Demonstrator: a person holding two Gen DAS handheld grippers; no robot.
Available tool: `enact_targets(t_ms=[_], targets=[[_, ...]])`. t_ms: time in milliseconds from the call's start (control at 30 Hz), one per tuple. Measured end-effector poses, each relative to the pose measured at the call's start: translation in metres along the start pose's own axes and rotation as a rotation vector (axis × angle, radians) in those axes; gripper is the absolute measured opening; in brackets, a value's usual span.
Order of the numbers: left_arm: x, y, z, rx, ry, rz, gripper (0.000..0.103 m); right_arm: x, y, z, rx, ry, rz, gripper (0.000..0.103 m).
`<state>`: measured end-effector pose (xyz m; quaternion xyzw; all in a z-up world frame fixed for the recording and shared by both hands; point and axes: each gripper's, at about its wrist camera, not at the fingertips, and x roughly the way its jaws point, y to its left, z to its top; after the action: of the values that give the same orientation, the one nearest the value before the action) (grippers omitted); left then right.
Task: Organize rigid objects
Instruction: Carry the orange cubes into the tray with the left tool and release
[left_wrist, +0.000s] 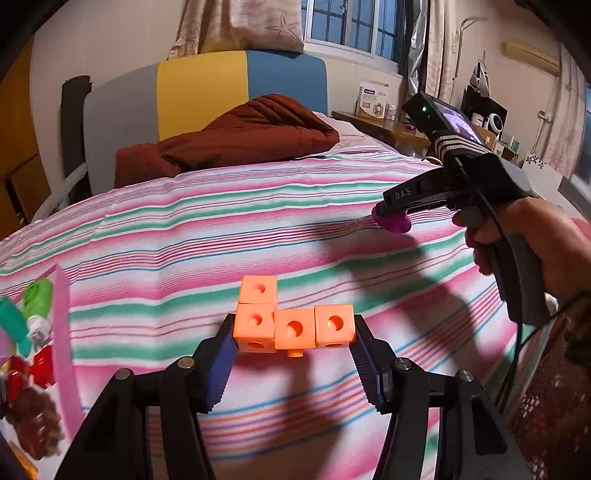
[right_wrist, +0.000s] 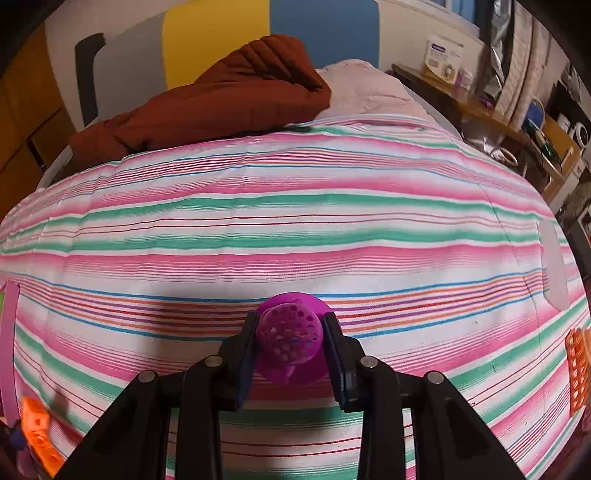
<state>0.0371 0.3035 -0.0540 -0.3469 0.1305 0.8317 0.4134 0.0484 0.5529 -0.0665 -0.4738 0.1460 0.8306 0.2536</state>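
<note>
My left gripper (left_wrist: 294, 336) is shut on an L-shaped piece of orange linking cubes (left_wrist: 291, 325), held above the striped bed cover; the blue pads (left_wrist: 221, 365) press on the row's two ends. In the right wrist view my right gripper (right_wrist: 291, 339) is shut on a purple perforated plastic toy (right_wrist: 290, 341), also above the cover. That same purple toy (left_wrist: 393, 221) shows in the left wrist view at the right, in the other gripper held by a hand (left_wrist: 554, 243). The orange cubes (right_wrist: 37, 435) show again at the lower left of the right wrist view.
A pink-rimmed tray (left_wrist: 61, 332) with several small toys sits at the left. An orange basket (right_wrist: 578, 369) stands at the right edge of the bed. A rust-brown quilt (left_wrist: 236, 136) lies at the far end, and a cluttered side table (right_wrist: 498, 122) is to the right.
</note>
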Motion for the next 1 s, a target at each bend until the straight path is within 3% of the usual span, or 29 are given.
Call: enact_targets(t_ms=[367,633,1000], targets=[[-0.054,0.049,-0.035,-0.084,-0.013,0.056,0.06,0.0,0.007,-0.002,-0.024,0.003,0.004,0.033],[-0.09,0.1,-0.067,-0.18,-0.013,0.151,0.06,0.001,0.009,-0.003,-0.037,0.006,-0.001,0.033],[-0.118,0.167,-0.116,-0.333,0.063,0.276,0.06,0.0,0.016,-0.006,-0.067,-0.007,-0.025,0.033]])
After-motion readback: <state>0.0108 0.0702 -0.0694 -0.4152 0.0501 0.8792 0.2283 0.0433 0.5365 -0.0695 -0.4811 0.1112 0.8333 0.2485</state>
